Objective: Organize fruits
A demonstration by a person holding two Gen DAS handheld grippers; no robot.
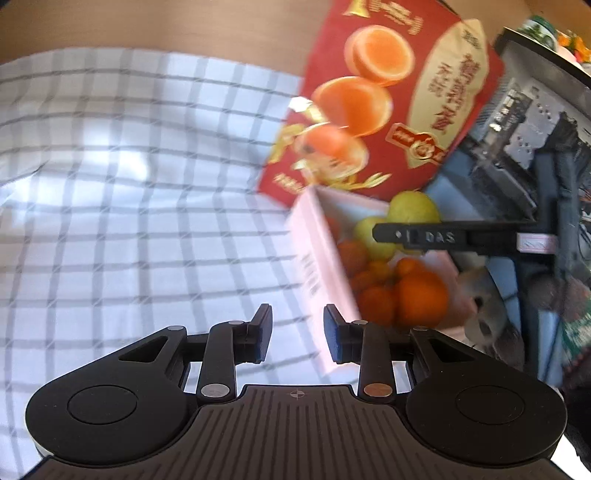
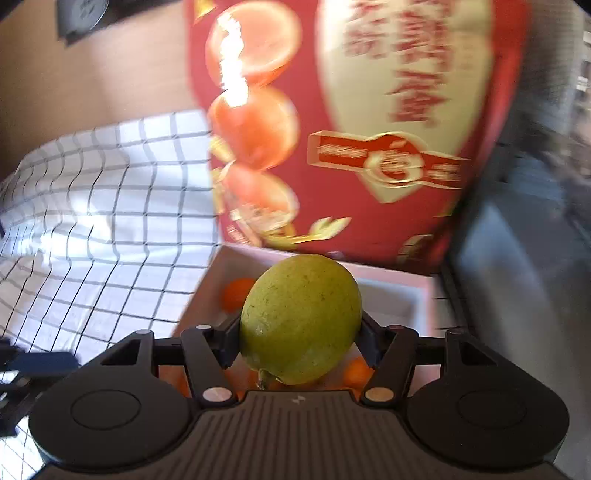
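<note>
The right gripper (image 2: 300,341) was clamped on a green lemon (image 2: 301,319), its two fingers pressing the fruit from either side, and it held the lemon above the open pink box (image 2: 391,291). In the right wrist view a small orange (image 2: 236,293) lay in the box's far left corner, and more orange fruit showed under the lemon at the near side.

The left gripper (image 1: 297,338) was empty, its jaws parted with a clear gap between them, and it hung over the checked cloth (image 1: 129,206) just beside the box's left wall (image 1: 314,266). From that view the box held a heap of oranges (image 1: 421,295) at its near end and two yellow-green lemons (image 1: 413,208) toward the far end, with one finger of the right gripper (image 1: 424,236) reaching across above them.

A red carton printed with oranges (image 1: 388,99) stood against the far edge of the box. Everything rested on the cloth, which covered the bench up to a brown wall (image 1: 147,26)
</note>
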